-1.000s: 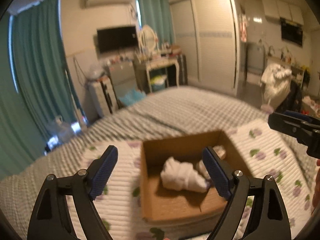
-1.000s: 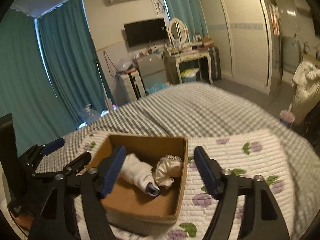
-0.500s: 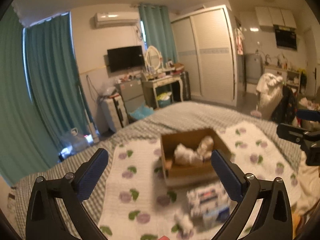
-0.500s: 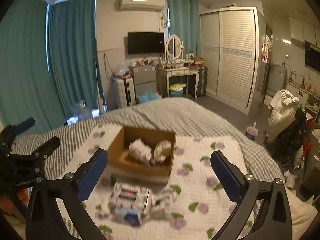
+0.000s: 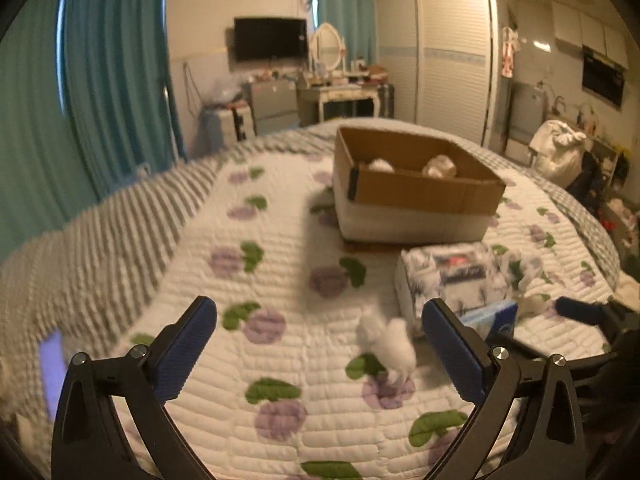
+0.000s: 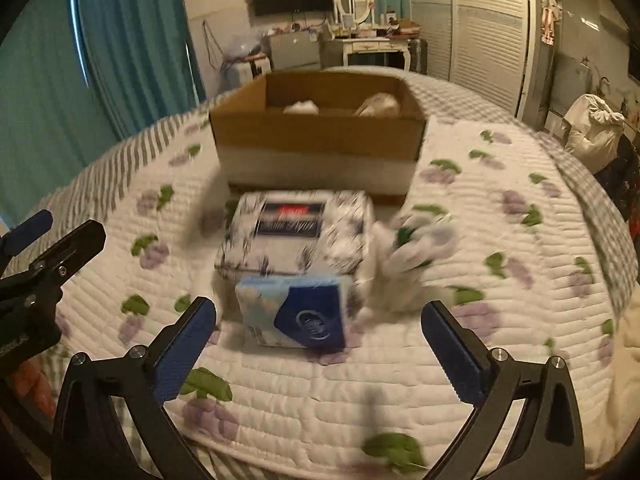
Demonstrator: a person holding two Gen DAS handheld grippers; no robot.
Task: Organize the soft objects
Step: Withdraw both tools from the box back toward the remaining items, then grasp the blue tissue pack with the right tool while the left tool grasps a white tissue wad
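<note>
A cardboard box sits on the floral quilt and holds two white soft bundles. In front of it lie a patterned tissue pack, a blue tissue pack and a white and green bundle. A small white soft item lies between the open fingers of my left gripper. My right gripper is open and empty, just short of the blue pack.
The floral quilt covers a grey striped bed. Teal curtains hang at the left. A dressing table and wardrobe stand beyond the bed. The other gripper shows at the left edge of the right wrist view.
Both grippers have pulled back from the box and dropped low over the quilt. The tissue packs and loose soft items now lie close in front of them. Both stay open.
</note>
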